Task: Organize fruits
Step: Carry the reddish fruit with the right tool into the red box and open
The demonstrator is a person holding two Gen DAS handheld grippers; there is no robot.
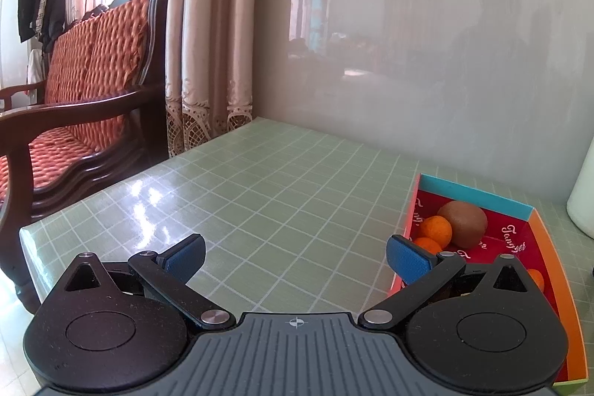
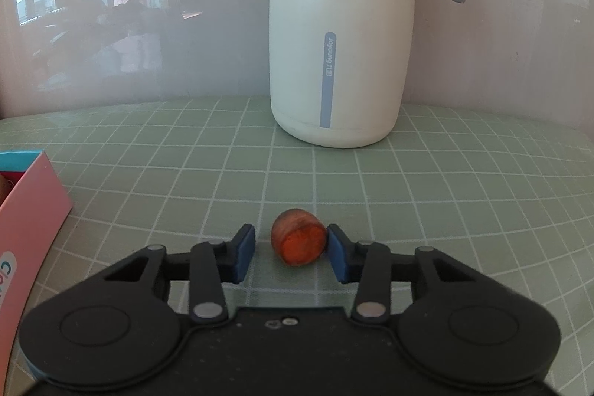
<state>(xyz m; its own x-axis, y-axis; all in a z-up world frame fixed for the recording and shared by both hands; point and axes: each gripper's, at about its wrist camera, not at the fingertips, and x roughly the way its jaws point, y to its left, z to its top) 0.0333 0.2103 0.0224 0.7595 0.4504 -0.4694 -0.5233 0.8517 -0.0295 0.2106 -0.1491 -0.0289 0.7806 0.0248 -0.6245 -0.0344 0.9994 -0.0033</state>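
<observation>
In the left wrist view a shallow cardboard box (image 1: 557, 247) with a red inside lies on the green grid table at the right. It holds a brown kiwi (image 1: 464, 223) and several small oranges (image 1: 436, 229). My left gripper (image 1: 295, 257) is open and empty, just left of the box. In the right wrist view a small orange-brown fruit piece (image 2: 299, 242) lies on the table between the fingers of my right gripper (image 2: 291, 253). The right pad touches it; the left pad stands apart. The box corner (image 2: 33, 206) shows at the left.
A tall white thermos jug (image 2: 341, 36) stands on the table against the wall beyond the fruit piece; its edge also shows in the left wrist view (image 1: 583, 195). A wooden sofa with red cushions (image 1: 85, 91) and curtains (image 1: 208, 43) lie beyond the table's left edge.
</observation>
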